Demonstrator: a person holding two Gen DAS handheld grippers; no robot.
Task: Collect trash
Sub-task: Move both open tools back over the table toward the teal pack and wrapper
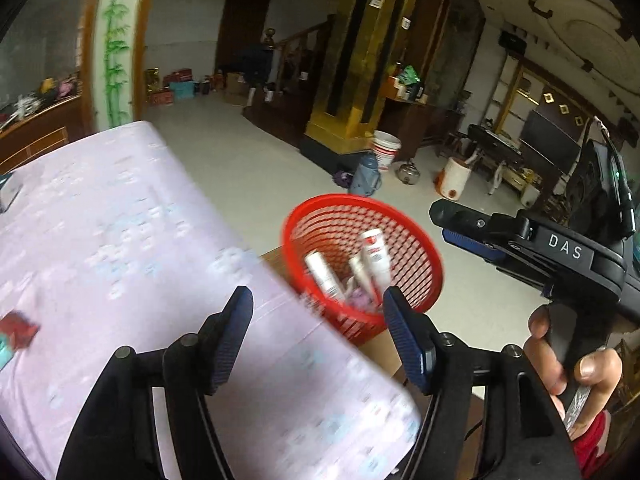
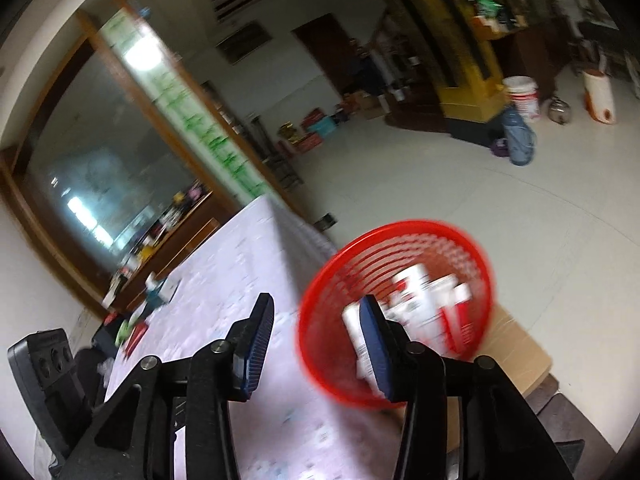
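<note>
A red mesh basket [image 1: 416,236] stands just past the table's corner with white tubes [image 1: 374,256] and crumpled scraps inside. In the right wrist view the basket [image 2: 400,225] and the tubes [image 2: 428,292] are blurred. My left gripper [image 1: 318,304] is open and empty, over the table edge in front of the basket. My right gripper [image 2: 316,312] is open too, with nothing between its fingers, one finger overlapping the basket. From the left wrist view the right gripper [image 1: 440,222] shows side-on beside the basket, held by a hand [image 1: 560,356]. A red packet [image 1: 16,330] lies on the pink tablecloth [image 1: 120,220].
The basket rests on a brown cardboard box [image 2: 516,340] beside the table [image 2: 240,280]. Small red and green items [image 2: 132,332] and a teal box [image 2: 154,300] lie at the table's far end. On the pale floor beyond are a white bucket [image 1: 386,150], a blue bag [image 1: 364,176] and a kettle [image 1: 408,172].
</note>
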